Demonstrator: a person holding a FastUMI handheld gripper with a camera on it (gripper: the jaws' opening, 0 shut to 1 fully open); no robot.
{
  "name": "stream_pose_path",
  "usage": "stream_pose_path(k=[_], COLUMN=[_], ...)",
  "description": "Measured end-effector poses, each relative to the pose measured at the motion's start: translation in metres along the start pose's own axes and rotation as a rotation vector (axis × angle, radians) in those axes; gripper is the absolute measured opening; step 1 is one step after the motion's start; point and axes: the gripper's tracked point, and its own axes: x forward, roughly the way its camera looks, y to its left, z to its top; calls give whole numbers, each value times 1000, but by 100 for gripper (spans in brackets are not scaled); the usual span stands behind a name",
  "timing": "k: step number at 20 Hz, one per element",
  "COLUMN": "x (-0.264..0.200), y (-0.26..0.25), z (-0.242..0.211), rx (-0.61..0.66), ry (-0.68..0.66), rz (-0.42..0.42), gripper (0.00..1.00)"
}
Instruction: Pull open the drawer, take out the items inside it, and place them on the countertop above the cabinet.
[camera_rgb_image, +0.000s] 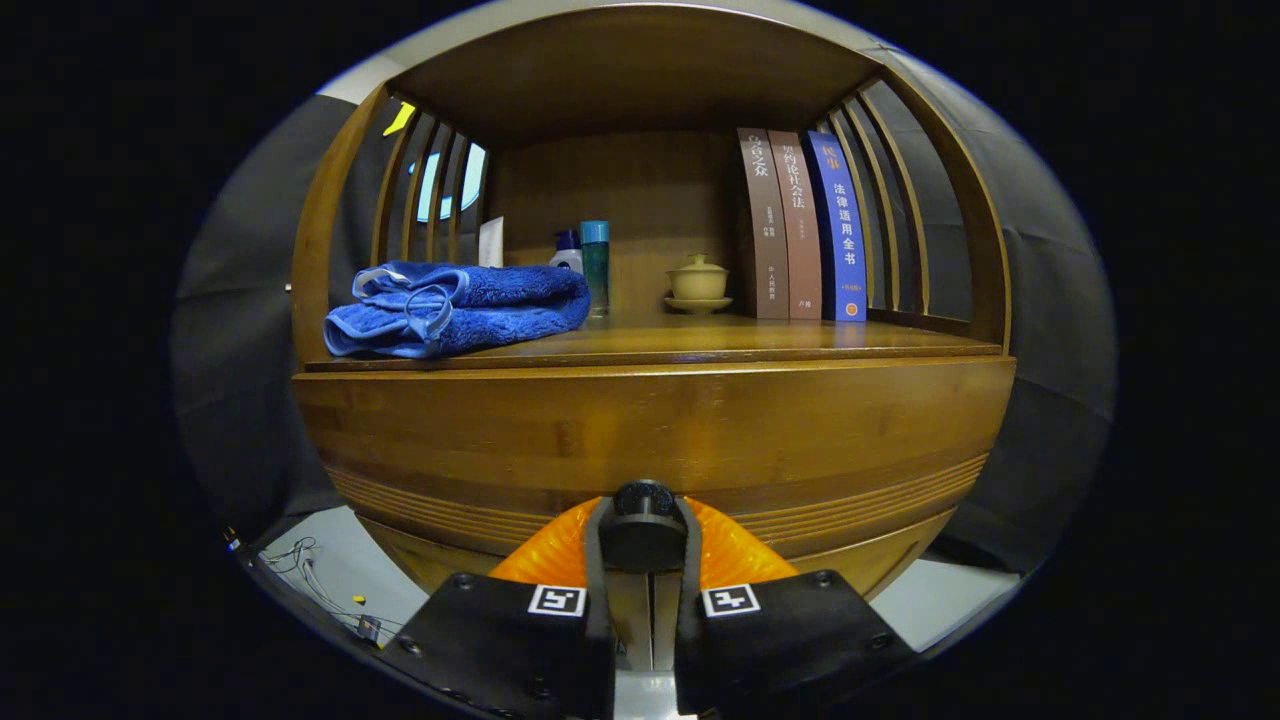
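A wooden cabinet fills the view, its drawer front (650, 430) a wide curved panel just below the countertop (720, 340). A round dark knob (643, 520) sticks out from the lower middle of that front. My gripper (645, 545) is shut on the knob, one finger pressing on each side of it. The drawer front sits flush with the cabinet and nothing of its inside shows.
On the countertop lie a folded blue towel (455, 308) at the left, two small bottles (590, 262) behind it, a lidded tea cup (698, 283) mid-right and three upright books (800, 225) at the right. Slatted sides and a roof enclose the shelf. Loose wires (310, 570) lie on the floor at the lower left.
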Motion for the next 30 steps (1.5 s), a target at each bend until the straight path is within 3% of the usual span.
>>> stream_pose_path(k=[20, 30], x=[-122, -133], y=[2, -2], z=[-26, -34], rx=[45, 31], ry=[34, 43], rz=[11, 12], gripper=[27, 27])
